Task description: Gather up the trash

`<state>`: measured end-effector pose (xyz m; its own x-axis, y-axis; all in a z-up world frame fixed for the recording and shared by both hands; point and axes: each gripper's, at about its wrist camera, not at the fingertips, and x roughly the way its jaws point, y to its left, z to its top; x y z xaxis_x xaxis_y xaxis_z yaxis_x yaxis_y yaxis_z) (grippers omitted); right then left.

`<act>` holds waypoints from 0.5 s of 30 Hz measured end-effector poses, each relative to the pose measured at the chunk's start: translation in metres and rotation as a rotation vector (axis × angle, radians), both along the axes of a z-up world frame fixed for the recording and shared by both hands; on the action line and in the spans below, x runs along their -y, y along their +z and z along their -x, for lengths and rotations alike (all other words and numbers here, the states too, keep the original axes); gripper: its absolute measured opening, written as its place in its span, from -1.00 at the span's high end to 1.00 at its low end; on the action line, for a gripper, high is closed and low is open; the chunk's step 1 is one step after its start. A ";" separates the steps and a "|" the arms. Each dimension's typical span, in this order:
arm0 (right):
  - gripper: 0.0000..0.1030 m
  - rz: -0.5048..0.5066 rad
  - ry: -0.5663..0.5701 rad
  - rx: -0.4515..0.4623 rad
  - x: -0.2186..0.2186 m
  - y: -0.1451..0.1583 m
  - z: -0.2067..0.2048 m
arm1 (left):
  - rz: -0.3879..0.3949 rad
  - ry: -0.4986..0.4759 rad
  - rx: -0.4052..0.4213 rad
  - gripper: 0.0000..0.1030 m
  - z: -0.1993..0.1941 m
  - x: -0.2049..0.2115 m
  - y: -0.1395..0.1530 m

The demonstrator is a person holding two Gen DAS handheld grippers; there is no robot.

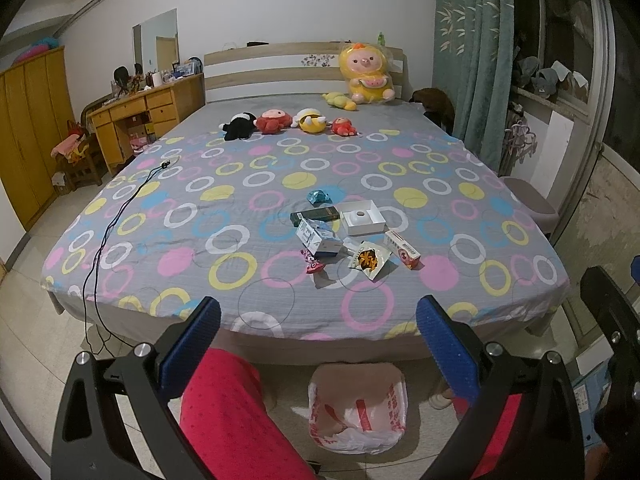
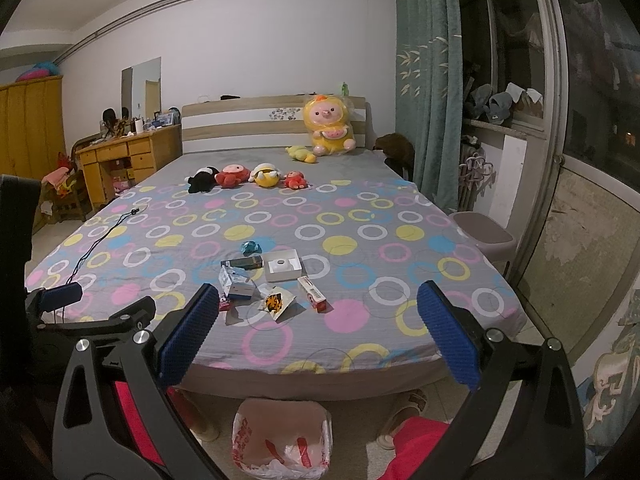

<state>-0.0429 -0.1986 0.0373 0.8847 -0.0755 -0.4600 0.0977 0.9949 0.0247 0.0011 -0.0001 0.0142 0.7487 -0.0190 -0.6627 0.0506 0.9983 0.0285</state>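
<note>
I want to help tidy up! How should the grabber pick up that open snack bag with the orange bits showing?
Grip the snack bag by its torn-open upper flap, coming down from above with the right gripper, which looks nearer. The bag lies flat on the bed sheet, so its body offers little to pinch; the raised flap probably gives the open jaws an edge. Keep clear of the red-and-white box beside it.

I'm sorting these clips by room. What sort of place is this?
A home bedroom: a large bed with a headboard, plush toys along it, and a wooden dresser beside it.
</note>
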 end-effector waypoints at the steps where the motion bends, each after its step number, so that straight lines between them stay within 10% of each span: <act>1: -0.88 0.002 0.002 -0.002 -0.002 0.000 -0.001 | 0.001 0.001 0.000 -0.87 -0.001 0.001 0.000; 15: -0.88 0.035 0.041 -0.022 -0.013 -0.016 -0.031 | 0.014 0.000 -0.044 -0.86 -0.031 -0.014 -0.011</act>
